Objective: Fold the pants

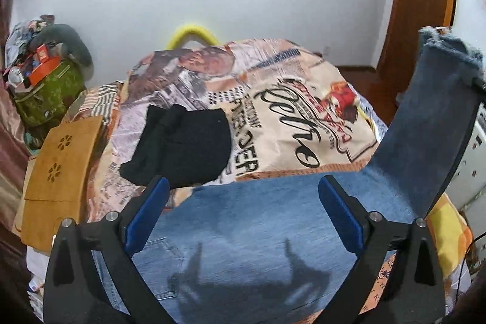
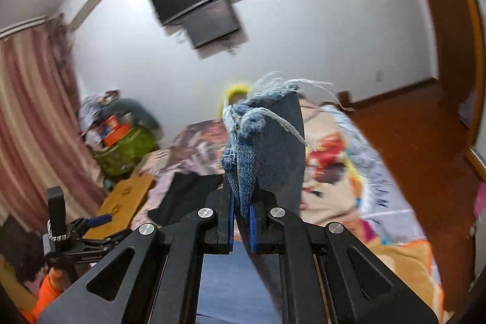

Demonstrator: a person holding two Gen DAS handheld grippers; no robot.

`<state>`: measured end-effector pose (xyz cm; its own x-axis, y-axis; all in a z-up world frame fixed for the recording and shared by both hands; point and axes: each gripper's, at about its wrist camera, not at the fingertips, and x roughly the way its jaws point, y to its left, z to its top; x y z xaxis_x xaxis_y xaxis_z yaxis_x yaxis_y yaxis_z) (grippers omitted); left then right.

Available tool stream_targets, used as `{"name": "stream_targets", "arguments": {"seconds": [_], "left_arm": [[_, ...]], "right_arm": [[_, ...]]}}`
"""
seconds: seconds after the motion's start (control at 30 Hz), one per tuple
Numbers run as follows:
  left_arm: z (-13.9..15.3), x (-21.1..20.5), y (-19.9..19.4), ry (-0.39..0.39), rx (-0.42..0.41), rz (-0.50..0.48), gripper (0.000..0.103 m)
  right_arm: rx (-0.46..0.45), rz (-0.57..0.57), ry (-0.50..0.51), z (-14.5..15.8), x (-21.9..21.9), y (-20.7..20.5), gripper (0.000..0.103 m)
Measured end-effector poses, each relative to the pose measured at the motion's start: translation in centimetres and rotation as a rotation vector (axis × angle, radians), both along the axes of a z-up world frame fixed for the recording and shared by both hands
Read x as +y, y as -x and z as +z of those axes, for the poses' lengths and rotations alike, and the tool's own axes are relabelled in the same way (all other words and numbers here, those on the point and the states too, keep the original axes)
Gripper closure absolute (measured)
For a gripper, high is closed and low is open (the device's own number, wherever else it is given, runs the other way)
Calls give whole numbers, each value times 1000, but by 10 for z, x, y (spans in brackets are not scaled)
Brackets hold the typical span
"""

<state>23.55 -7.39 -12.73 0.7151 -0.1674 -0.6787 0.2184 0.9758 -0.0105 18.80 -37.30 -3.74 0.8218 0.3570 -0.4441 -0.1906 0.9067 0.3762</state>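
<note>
- Left wrist view: the left gripper hangs with its jaws spread wide and nothing between the blue pads. The jeans lie on the bed directly below and ahead of these jaws, the gripper's shadow falling on the denim.
- Same view: to the right of the jaws one trouser leg rises off the bed in a steep band up to its frayed hem. A black garment lies on the printed cover just beyond the left jaw, apart from the jeans. A wooden board sits further left.
- Right wrist view: the right gripper has its jaws pressed narrow on the frayed hem, which sticks up between and above the pads; the denim hangs down below them.
- Step in hand, as I judge it: the lengthwise fold, with the leg end lifted to be carried over the rest of the jeans.
- Next move, by my reading: bring the held hem across and lay it down at the waist end, edges matched. The free left jaws could pin or smooth the flat denim beneath them so it does not drag.
</note>
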Motion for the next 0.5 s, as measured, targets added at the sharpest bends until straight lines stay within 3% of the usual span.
{"name": "stream_targets", "arguments": {"seconds": [0.23,0.5], "left_arm": [[4,38,13,21,-23,51,2],[-8,58,18,18,0,84,2]], "right_arm": [[79,174,52,-29,69,-13,97],[279,363,87,-95,138,-17,96]]}}
